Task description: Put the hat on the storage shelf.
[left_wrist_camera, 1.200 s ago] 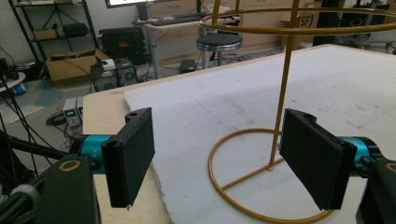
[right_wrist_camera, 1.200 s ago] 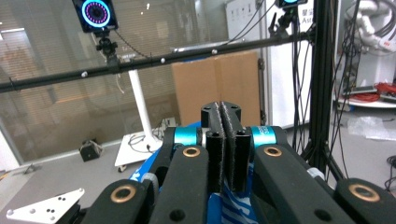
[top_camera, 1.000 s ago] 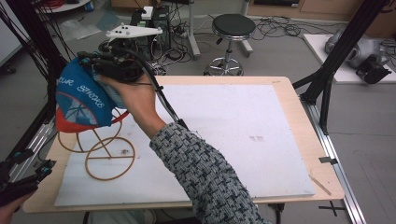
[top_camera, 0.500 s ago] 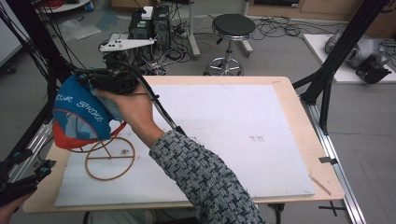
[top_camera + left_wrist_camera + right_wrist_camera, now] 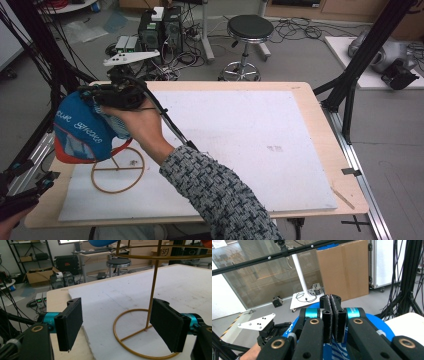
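Since a second ago your right gripper (image 5: 107, 95) carried the blue cap (image 5: 82, 131) left, lower over the gold wire stand (image 5: 118, 170) on the white foam board (image 5: 250, 145). Left gripper (image 5: 120, 325) gapes wide, empty, by the stand's base. Right jaws clenched on cap fabric.

Your scene is evenly lit from overhead, with soft, faint shadows. Expect mild glare on the white mat (image 5: 240, 145). Near gripper parts appear slightly soft; all views look grainy.
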### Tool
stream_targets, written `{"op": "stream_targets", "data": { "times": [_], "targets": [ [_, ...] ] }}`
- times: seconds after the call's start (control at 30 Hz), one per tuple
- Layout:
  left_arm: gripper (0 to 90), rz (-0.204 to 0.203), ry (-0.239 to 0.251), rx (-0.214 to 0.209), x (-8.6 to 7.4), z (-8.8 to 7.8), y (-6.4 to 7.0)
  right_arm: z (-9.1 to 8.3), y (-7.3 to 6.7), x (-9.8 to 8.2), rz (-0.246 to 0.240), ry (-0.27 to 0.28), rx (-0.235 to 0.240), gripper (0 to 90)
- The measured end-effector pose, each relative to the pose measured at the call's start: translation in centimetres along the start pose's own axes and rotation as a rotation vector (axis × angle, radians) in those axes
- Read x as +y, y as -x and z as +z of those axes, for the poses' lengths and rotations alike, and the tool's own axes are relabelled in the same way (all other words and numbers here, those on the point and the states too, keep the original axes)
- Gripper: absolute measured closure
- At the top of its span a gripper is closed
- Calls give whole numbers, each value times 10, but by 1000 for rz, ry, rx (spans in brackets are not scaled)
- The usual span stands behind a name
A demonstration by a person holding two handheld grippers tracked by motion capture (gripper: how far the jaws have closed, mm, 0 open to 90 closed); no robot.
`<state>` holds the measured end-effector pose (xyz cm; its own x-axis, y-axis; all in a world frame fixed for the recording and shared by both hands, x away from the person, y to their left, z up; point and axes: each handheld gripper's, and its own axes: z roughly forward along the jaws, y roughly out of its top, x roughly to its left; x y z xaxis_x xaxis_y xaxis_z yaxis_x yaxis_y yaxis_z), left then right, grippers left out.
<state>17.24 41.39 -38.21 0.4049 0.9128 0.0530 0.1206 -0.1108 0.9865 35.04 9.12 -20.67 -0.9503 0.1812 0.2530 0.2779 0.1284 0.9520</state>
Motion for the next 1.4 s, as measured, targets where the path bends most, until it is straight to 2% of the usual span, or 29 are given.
{"op": "stream_targets", "data": {
  "times": [0.4, 0.8, 1.13, 1.4],
  "targets": [
    [266, 2, -4, -2, 0, 1, 0, -6, -2, -1, 41, 11, 33, 887],
    [266, 2, -5, -3, 0, 1, 1, -9, -14, -2, 36, 9, 61, 887],
    [266, 1, -5, -4, 0, 1, 1, 0, -2, -17, 60, -13, 49, 886],
    [266, 2, -7, -4, -1, 1, 0, 6, 8, -23, 69, 17, 61, 877]
  ]
}}
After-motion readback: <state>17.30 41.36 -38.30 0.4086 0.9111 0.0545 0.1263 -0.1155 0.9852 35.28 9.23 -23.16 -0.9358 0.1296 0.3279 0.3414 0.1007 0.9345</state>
